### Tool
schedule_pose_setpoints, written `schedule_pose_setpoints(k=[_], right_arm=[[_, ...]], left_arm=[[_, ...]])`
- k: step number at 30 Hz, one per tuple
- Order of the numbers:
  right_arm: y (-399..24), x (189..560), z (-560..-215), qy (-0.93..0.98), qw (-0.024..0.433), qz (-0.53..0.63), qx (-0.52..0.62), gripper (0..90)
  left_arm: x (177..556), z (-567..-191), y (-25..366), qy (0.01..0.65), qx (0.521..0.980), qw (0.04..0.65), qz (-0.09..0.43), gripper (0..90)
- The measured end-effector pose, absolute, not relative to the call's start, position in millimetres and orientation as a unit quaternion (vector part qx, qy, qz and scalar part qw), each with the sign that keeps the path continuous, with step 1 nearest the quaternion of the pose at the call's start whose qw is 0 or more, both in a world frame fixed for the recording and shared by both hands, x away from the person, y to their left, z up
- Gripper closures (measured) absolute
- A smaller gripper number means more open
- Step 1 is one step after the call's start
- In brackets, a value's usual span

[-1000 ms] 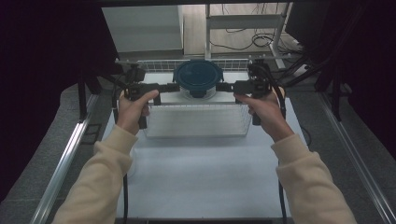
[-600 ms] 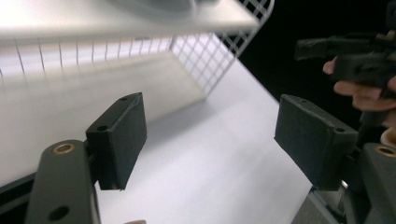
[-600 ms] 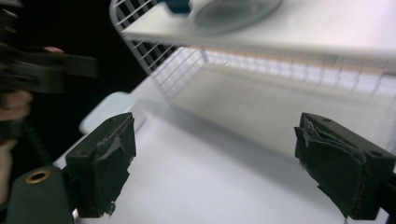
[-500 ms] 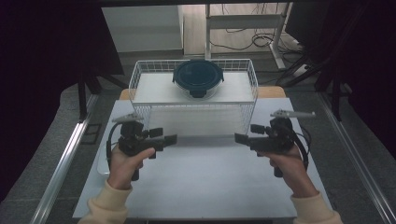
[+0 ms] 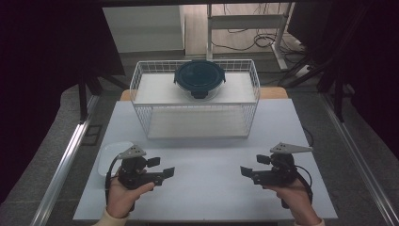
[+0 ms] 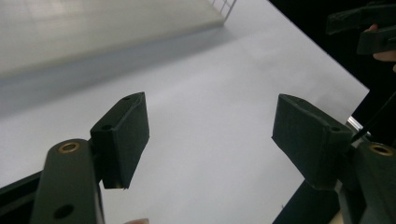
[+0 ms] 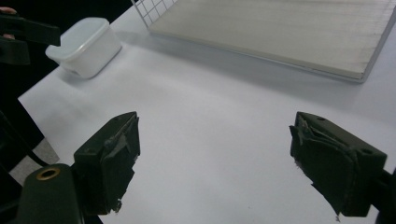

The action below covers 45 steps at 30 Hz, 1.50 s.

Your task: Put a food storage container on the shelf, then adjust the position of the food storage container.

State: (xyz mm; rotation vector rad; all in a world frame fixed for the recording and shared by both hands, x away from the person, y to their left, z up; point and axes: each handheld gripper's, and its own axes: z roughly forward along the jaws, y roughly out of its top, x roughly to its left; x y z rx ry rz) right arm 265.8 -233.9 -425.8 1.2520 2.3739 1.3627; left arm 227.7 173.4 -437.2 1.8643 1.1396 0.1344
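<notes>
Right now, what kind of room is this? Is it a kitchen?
Probably a lab or workshop, not a kitchen. A plain white table sits among dark curtains, cables trail on the floor behind, and a person holds a left gripper and right gripper.

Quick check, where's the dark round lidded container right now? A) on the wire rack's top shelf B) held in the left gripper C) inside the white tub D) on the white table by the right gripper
A: the dark round container sits on the top shelf of the wire rack, apart from both grippers.
</notes>
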Motion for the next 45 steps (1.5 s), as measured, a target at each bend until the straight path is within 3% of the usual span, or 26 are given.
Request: schedule_pose_setpoints(k=[21, 28, 34, 45], right_arm=[[-244, 264, -431, 0.784, 0.082, 0.449, 0.42, 17.4], [-244, 266, -436, 0.786, 0.078, 0.441, 0.426, 17.5], [-246, 267, -437, 0.785, 0.079, 0.439, 0.431, 17.7], [-248, 270, -441, 0.783, 0.079, 0.431, 0.442, 17.9]], left_arm=[[220, -426, 191, 0.47, 0.748, 0.461, 0.08, 26.6], [212, -404, 223, 0.486, 0.722, 0.482, 0.1, 28.7], [215, -396, 263, 0.518, 0.707, 0.466, 0.115, 30.5], [252, -424, 322, 0.589, 0.685, 0.407, 0.136, 32.8]])
